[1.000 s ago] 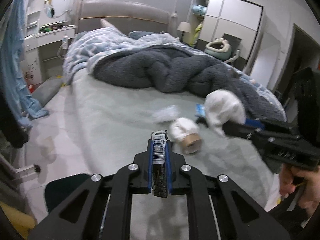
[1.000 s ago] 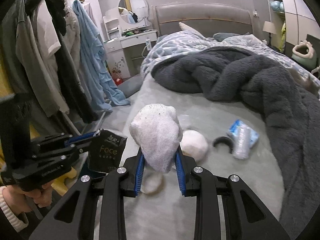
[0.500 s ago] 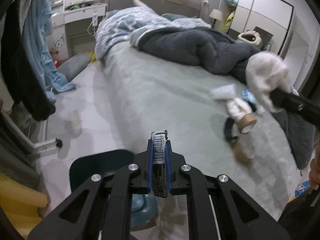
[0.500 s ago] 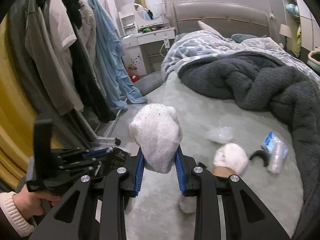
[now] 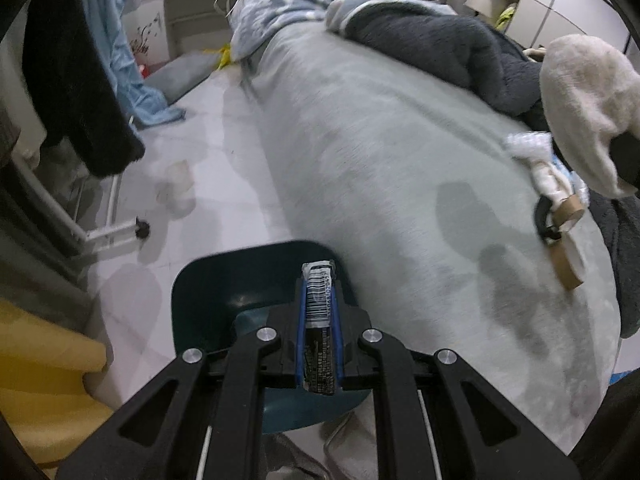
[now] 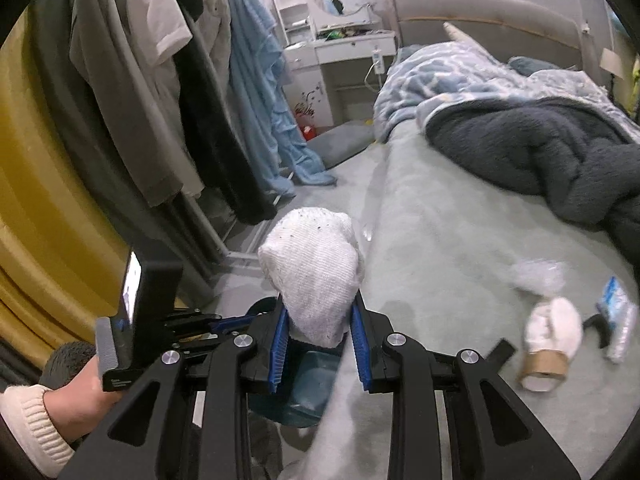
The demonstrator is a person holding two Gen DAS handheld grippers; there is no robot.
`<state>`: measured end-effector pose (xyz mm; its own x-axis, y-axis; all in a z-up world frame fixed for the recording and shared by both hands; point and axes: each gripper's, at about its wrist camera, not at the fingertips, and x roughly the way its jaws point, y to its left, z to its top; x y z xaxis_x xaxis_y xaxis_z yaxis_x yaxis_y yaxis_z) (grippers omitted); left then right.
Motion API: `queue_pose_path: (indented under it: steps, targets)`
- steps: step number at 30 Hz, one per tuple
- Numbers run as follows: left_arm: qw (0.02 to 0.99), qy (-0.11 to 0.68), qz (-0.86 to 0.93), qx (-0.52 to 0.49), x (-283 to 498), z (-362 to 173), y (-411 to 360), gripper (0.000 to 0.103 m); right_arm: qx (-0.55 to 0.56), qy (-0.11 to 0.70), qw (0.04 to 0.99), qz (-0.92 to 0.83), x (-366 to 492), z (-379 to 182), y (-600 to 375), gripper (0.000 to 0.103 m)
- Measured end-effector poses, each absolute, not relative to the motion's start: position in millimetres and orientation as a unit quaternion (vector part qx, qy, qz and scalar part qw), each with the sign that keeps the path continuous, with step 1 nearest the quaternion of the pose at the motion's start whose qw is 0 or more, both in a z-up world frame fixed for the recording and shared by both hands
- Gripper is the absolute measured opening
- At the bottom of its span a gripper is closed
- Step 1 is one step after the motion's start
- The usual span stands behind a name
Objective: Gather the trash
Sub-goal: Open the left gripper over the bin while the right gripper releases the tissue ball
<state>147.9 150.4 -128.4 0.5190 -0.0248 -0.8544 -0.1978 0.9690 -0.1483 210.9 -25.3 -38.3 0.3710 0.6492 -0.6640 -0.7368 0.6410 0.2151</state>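
Note:
My left gripper is shut on a flat dark wrapper with a barcode, right over a teal bin on the floor beside the bed. My right gripper is shut on a white crumpled cloth wad; that cloth wad also shows at the right edge of the left wrist view. The teal bin lies just below the right fingers. The left gripper reaches in from the left, held by a hand.
On the grey-green bed lie a tissue-stuffed cardboard roll, a clear wrapper, a blue packet and a black curved piece. A dark blanket is heaped behind. Clothes hang at left.
Both grippers have swung left from over the bed to its edge and tipped downward. The teal bin has come into view under the left gripper. Both grips are unchanged.

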Motion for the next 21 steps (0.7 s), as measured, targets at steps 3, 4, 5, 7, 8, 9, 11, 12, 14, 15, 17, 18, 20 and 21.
queue_pose_path:
  steps: [3,4,5,7,8,9,11,12,14,15,17,18,20,21]
  targets:
    - [0.85,0.507,0.059,-0.129,145,-141,166,0.013,-0.055,0.383,0.818,0.426,212,-43,-13,0.029]
    - [0.846,0.513,0.061,-0.135,144,-144,169,0.013,-0.054,0.387,0.815,0.428,212,-45,-9,0.029]
    - [0.841,0.519,0.064,-0.142,143,-148,173,0.013,-0.053,0.392,0.812,0.429,212,-47,-5,0.029]
    - [0.833,0.529,0.067,-0.151,143,-154,178,0.013,-0.053,0.401,0.806,0.431,213,-53,3,0.029]
    - [0.828,0.536,0.069,-0.152,143,-159,180,0.013,-0.055,0.406,0.804,0.431,214,-55,7,0.029]
    - [0.824,0.541,0.07,-0.153,143,-162,181,0.013,-0.057,0.412,0.8,0.432,214,-59,12,0.029]
    - [0.817,0.553,0.07,-0.149,144,-169,182,0.013,-0.061,0.423,0.794,0.433,214,-66,20,0.029]
    - [0.813,0.559,0.07,-0.147,143,-173,183,0.013,-0.064,0.429,0.791,0.433,215,-71,24,0.029]
    - [0.804,0.571,0.07,-0.148,143,-181,184,0.014,-0.068,0.44,0.784,0.433,215,-79,31,0.029]
    - [0.797,0.58,0.071,-0.151,141,-186,187,0.015,-0.071,0.446,0.78,0.433,215,-84,35,0.029]
    - [0.789,0.59,0.075,-0.155,139,-194,192,0.015,-0.078,0.457,0.773,0.433,215,-93,43,0.029]
    - [0.786,0.592,0.077,-0.158,139,-195,194,0.015,-0.083,0.463,0.769,0.433,214,-98,47,0.029]
    - [0.786,0.592,0.078,-0.163,137,-195,198,0.015,-0.092,0.47,0.764,0.432,212,-108,54,0.029]
    - [0.787,0.59,0.078,-0.163,136,-193,198,0.016,-0.097,0.474,0.761,0.432,211,-113,57,0.029]
